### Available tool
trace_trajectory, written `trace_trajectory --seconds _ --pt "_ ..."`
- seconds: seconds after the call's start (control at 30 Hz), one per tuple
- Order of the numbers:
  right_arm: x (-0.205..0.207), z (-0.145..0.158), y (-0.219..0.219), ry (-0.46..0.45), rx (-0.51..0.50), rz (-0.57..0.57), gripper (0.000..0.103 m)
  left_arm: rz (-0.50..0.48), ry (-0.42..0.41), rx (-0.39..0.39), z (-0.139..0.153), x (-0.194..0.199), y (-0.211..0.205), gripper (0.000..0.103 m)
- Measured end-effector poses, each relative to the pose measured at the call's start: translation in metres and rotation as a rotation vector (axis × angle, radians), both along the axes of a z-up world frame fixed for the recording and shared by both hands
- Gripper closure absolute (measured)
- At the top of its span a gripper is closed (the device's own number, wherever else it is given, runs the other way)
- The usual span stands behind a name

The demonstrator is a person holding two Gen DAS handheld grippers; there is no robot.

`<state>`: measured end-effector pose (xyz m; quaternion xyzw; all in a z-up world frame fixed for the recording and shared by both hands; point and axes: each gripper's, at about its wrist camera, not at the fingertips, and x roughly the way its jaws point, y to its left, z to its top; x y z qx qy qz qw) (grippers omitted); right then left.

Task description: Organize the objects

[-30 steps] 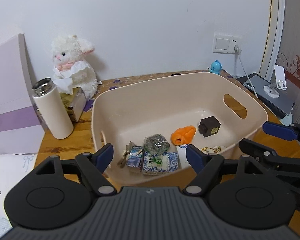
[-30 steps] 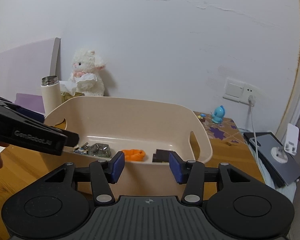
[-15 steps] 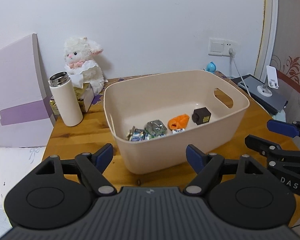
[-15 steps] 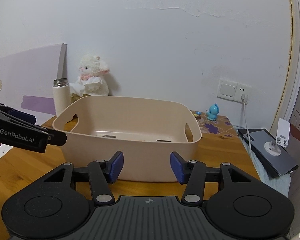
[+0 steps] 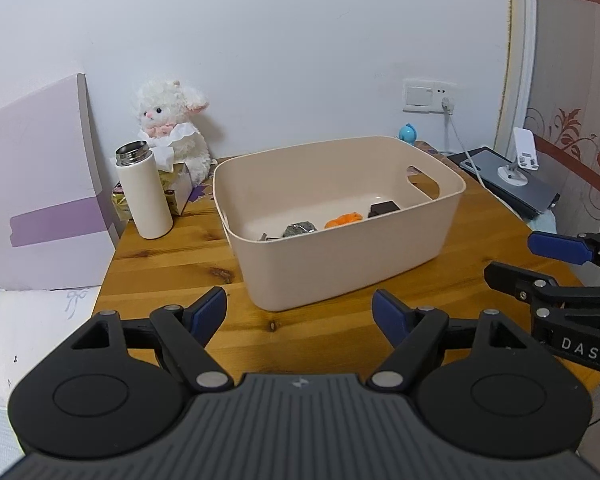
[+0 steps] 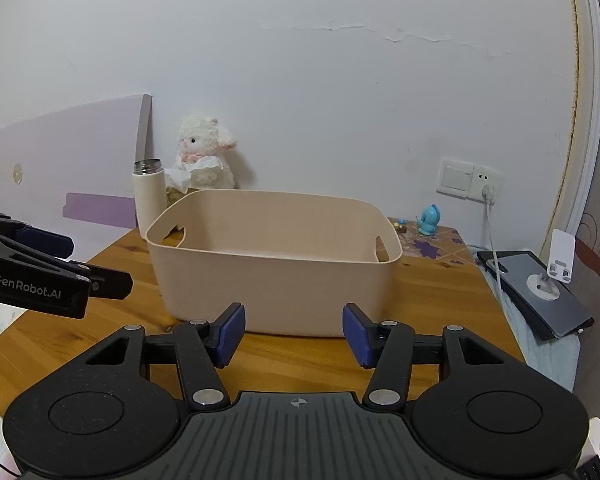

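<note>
Nearby, beige bin (image 5: 340,248), white flask (image 5: 144,196), plush lamb (image 5: 172,128), both grippers' fingers (image 5: 208,312) wide apart, empty.

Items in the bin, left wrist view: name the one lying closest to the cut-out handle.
The black box. It lies right of the orange item and the silver packet.

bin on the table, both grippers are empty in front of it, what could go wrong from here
The thermos stands upright with no lid, close to the beige bin; a push on the bin toward it, or a swing of the left gripper, might tip it.

The charging cable crosses the table's far right corner toward the tablet, which overhangs the edge; the right gripper could snag it.

Both grippers sit close together, so they might collide.
</note>
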<state>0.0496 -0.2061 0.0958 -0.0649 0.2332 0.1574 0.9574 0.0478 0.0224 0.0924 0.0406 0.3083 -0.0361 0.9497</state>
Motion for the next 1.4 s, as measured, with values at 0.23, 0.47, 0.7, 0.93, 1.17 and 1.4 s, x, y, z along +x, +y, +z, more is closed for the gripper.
trace_trajectory --seconds 0.23,0.47,0.7,0.93,1.17,1.4 --pt "-0.018 0.000 -0.005 -0.001 -0.002 0.010 0.042 -0.016 0.005 -0.035 -0.001 -0.026 -0.001 0.022" --pt "-0.032 -0.001 -0.007 -0.007 -0.018 0.022 0.042 -0.027 0.004 -0.058 -0.001 -0.047 0.000 0.022" --pt "-0.039 -0.002 -0.007 -0.004 -0.021 0.038 0.041 -0.025 0.010 -0.073 0.000 -0.059 0.004 0.022" --pt "-0.041 -0.001 -0.010 -0.013 0.004 0.035 0.040 -0.026 -0.005 -0.072 0.005 -0.065 0.005 0.022" --pt "-0.038 -0.005 -0.012 -0.004 0.004 0.025 0.040 -0.021 -0.002 -0.086 0.008 -0.065 0.009 0.022" --pt "-0.038 -0.006 -0.012 0.001 0.006 0.034 0.040 -0.025 -0.008 -0.106 0.010 -0.065 0.011 0.022"
